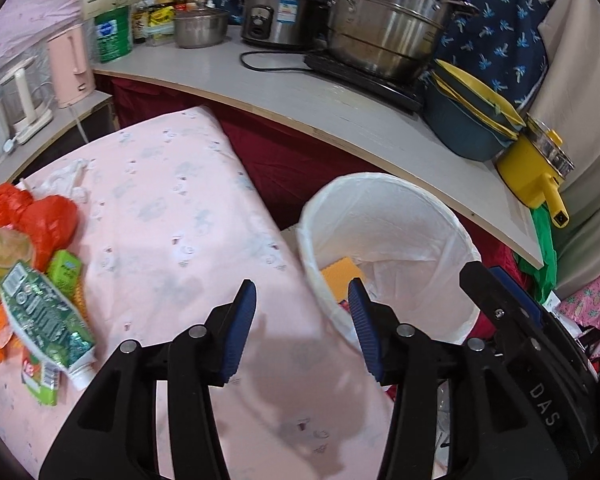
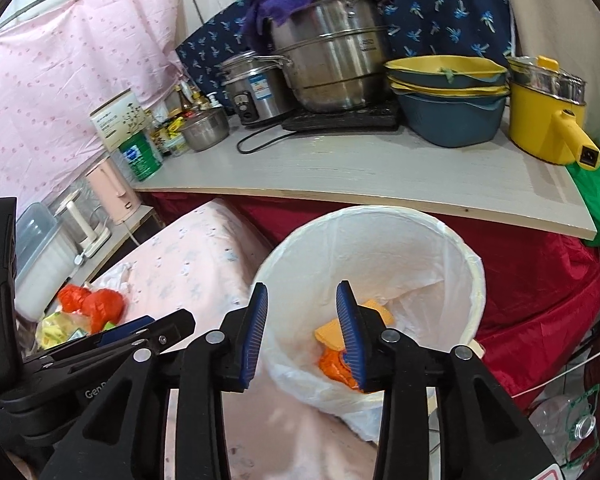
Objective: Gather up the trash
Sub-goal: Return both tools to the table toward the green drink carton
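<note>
A white lined trash bin stands beside a pink-covered table; it also shows in the right wrist view. Yellow and orange trash lies inside it. A trash pile sits at the table's left: a red plastic bag, a green toothpaste tube, a small green carton. My left gripper is open and empty over the table edge next to the bin. My right gripper is open and empty above the bin's near rim. The pile shows in the right wrist view.
A grey counter behind the bin holds a large steel pot, a rice cooker, stacked blue and yellow basins and a yellow pot. A pink kettle stands left. A clear bottle lies on the floor.
</note>
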Demonstrator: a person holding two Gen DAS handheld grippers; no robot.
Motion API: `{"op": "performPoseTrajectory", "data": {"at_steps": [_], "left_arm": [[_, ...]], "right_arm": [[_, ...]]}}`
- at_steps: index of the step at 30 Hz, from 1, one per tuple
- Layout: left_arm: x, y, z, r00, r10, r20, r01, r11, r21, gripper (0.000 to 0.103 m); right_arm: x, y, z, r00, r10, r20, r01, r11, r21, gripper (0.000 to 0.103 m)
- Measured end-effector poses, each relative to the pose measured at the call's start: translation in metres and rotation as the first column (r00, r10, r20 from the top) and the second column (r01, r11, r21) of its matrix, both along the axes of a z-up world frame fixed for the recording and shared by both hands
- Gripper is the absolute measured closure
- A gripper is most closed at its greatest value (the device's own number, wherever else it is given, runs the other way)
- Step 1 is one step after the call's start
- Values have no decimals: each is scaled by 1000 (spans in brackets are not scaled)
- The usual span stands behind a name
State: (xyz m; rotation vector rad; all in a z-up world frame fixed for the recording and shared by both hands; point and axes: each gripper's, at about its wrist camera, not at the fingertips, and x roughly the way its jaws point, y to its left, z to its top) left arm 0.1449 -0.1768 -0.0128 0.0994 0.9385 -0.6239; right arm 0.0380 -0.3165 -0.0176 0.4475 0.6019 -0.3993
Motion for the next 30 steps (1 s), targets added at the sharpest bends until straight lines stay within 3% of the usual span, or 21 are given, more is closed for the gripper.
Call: {"op": "performPoseTrajectory", "data": {"at_steps": [12,30], "left_arm": [[6,98,10,984,174,29,-175,985,2,57],[16,226,6,929,370,15,-370,929,-20,57]], "right_arm": [[21,79,17,987,160,-5,-160,987,-36,65],[59,187,26,938,344,-34,-346,935,-74,65]]}}
